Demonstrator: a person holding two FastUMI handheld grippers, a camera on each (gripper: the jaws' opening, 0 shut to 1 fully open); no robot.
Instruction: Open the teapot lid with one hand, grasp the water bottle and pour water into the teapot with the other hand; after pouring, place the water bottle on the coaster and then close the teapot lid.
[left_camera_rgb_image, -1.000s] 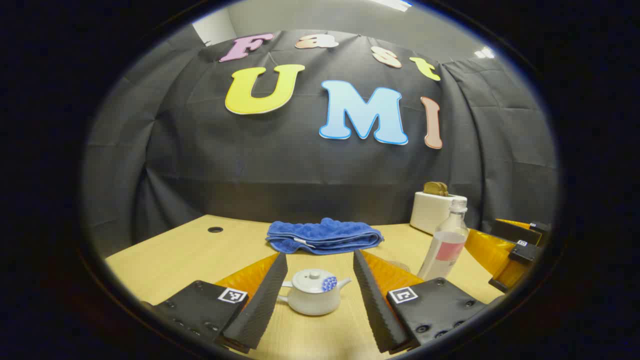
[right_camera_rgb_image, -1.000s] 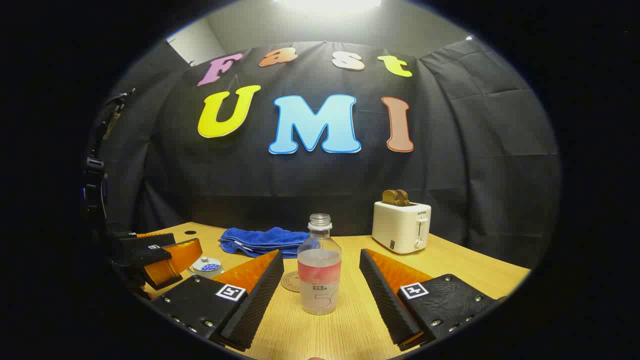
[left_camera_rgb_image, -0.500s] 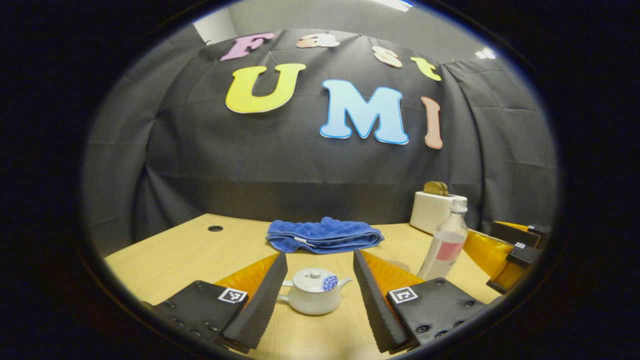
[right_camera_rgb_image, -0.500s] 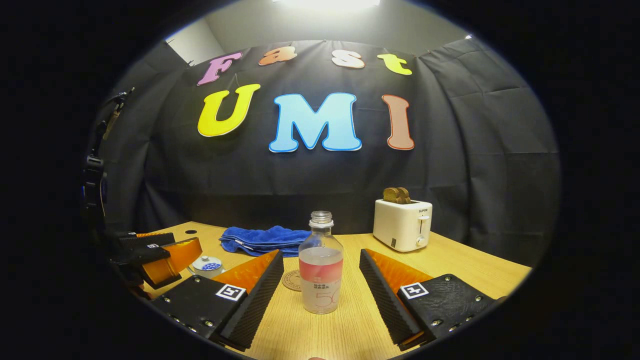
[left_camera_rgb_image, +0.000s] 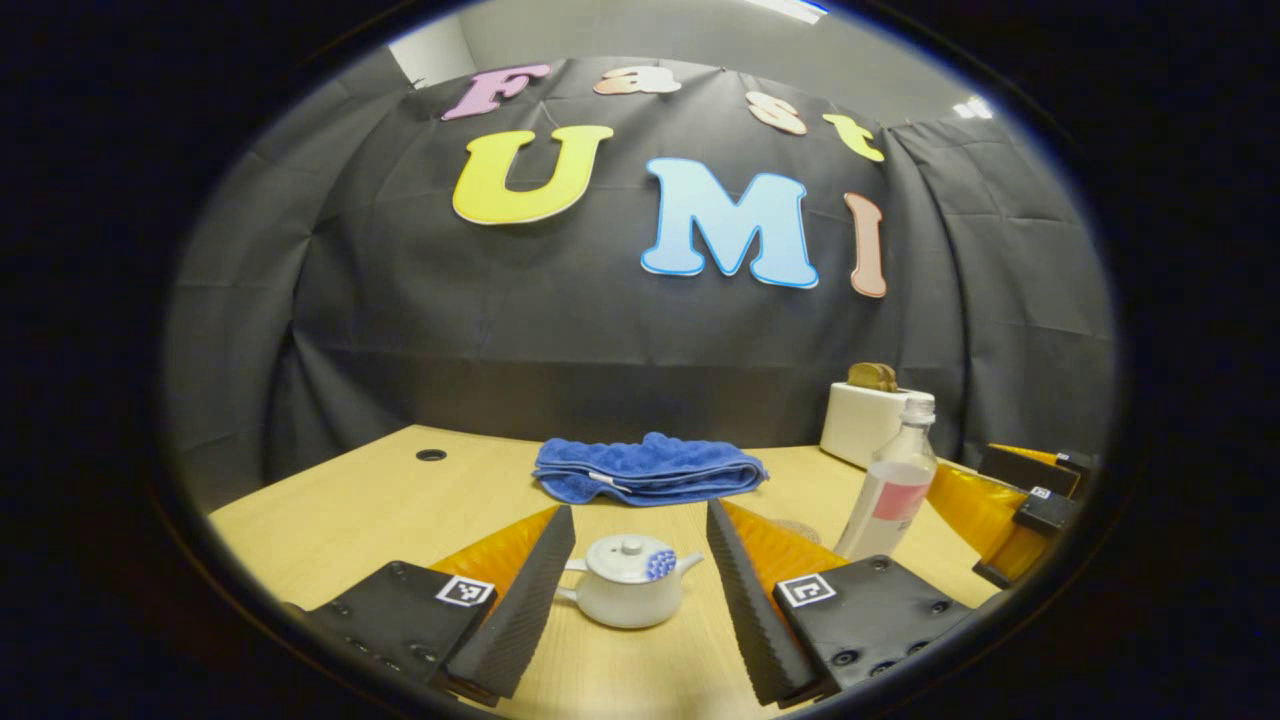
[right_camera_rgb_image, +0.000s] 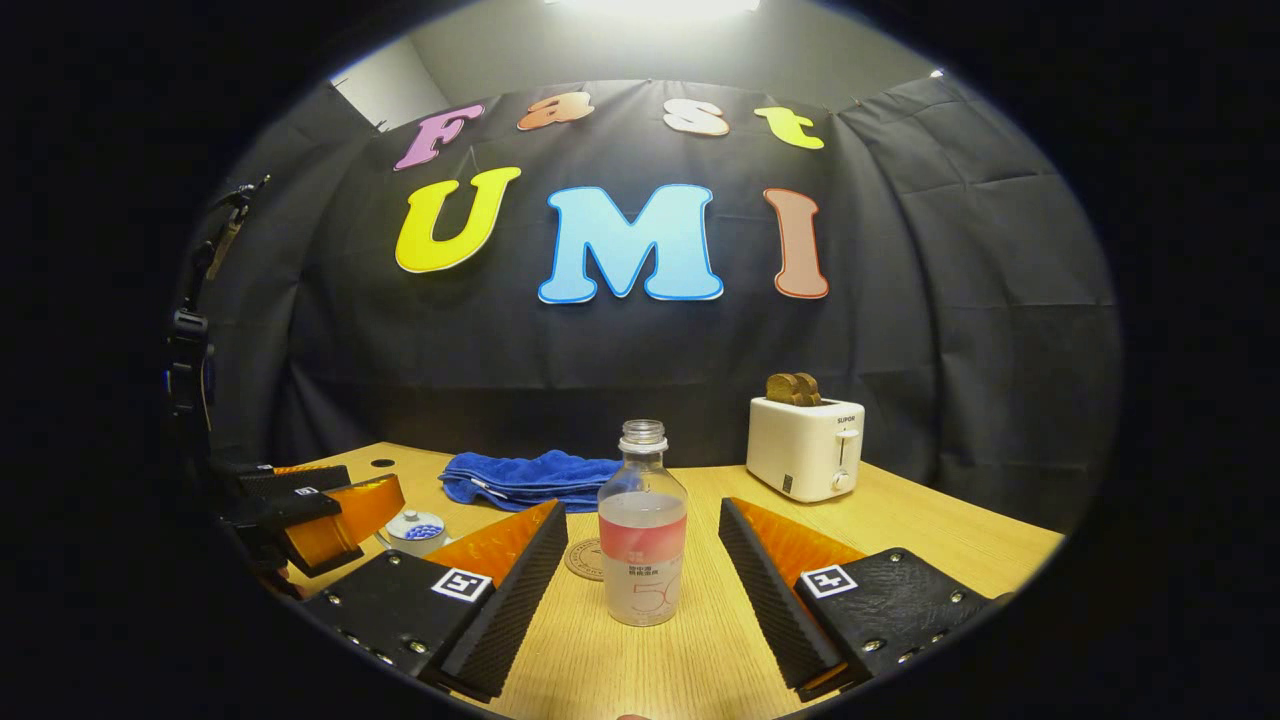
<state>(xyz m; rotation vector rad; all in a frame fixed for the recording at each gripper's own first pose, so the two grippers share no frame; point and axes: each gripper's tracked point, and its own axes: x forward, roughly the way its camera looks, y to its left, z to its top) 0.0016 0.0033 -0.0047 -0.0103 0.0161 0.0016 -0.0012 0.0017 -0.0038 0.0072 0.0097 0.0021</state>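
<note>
A small white teapot with its lid on sits on the wooden table, between the spread fingers of my left gripper, which is open and not touching it. The uncapped clear water bottle, partly filled, stands upright between the fingers of my right gripper, also open and apart from it. A round coaster lies just left of and behind the bottle. From the left gripper view the bottle stands at the right. The teapot appears at the left in the right gripper view, by the left gripper.
A folded blue towel lies behind the teapot. A white toaster holding bread stands at the back right. A cable hole is in the table's far left. The black cloth wall closes off the back.
Both grippers have drifted very slightly; the bottle and teapot sit a touch higher in their views. Nothing has been grasped or displaced.
</note>
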